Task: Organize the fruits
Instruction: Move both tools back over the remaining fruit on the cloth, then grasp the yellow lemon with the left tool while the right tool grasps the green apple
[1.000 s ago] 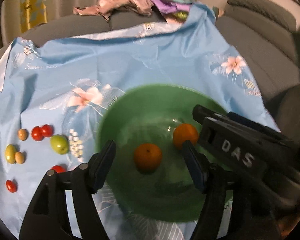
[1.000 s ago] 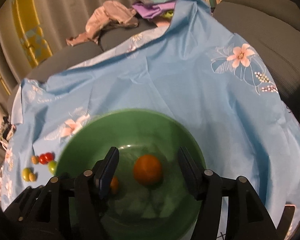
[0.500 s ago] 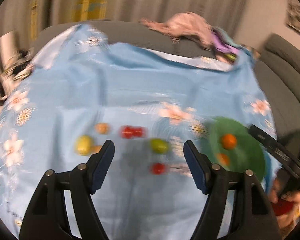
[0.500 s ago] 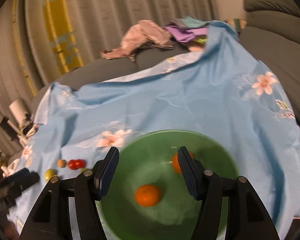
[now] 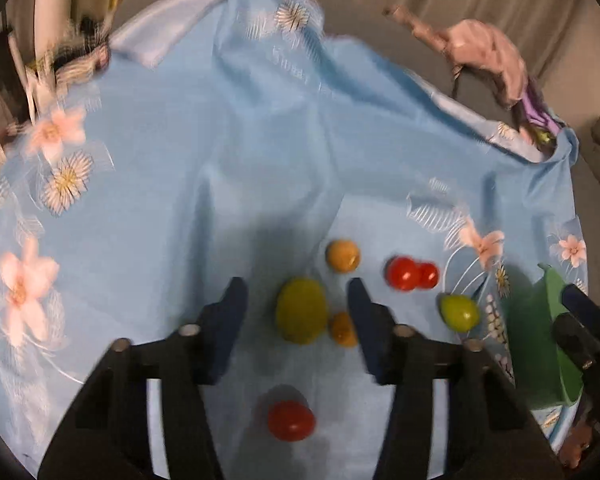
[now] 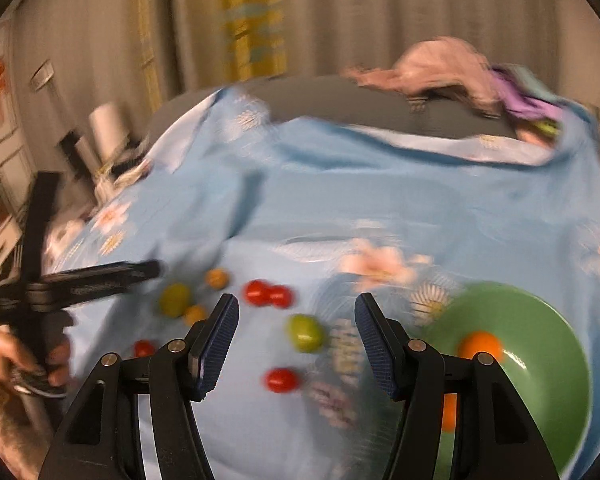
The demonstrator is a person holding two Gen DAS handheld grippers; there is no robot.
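Note:
Loose fruits lie on a blue flowered cloth [image 5: 228, 168]. My left gripper [image 5: 295, 292] hangs over a yellow-green fruit [image 5: 300, 312] and a small orange fruit [image 5: 342, 330]; both sit between its closing jaws, and the pads do not press on them. My right gripper [image 6: 297, 300] is open above a green fruit [image 6: 305, 332] and a red tomato [image 6: 280, 380], gripping nothing. The green bowl [image 6: 540, 304] at the right holds two oranges [image 6: 480, 346]. Its edge [image 5: 548, 340] also shows in the left wrist view.
More fruit lies around: a pair of red tomatoes [image 5: 410, 273], an orange-yellow fruit [image 5: 342, 255], a green fruit [image 5: 458, 312], a red tomato [image 5: 290, 420]. Crumpled clothes [image 6: 440, 64] lie on the grey sofa behind. A person's hand [image 6: 4, 356] holds the left gripper's handle.
My left gripper has swung left, from over the bowl to over the loose fruits, and its jaws have narrowed. The right gripper has also swung left, off the bowl toward the fruits.

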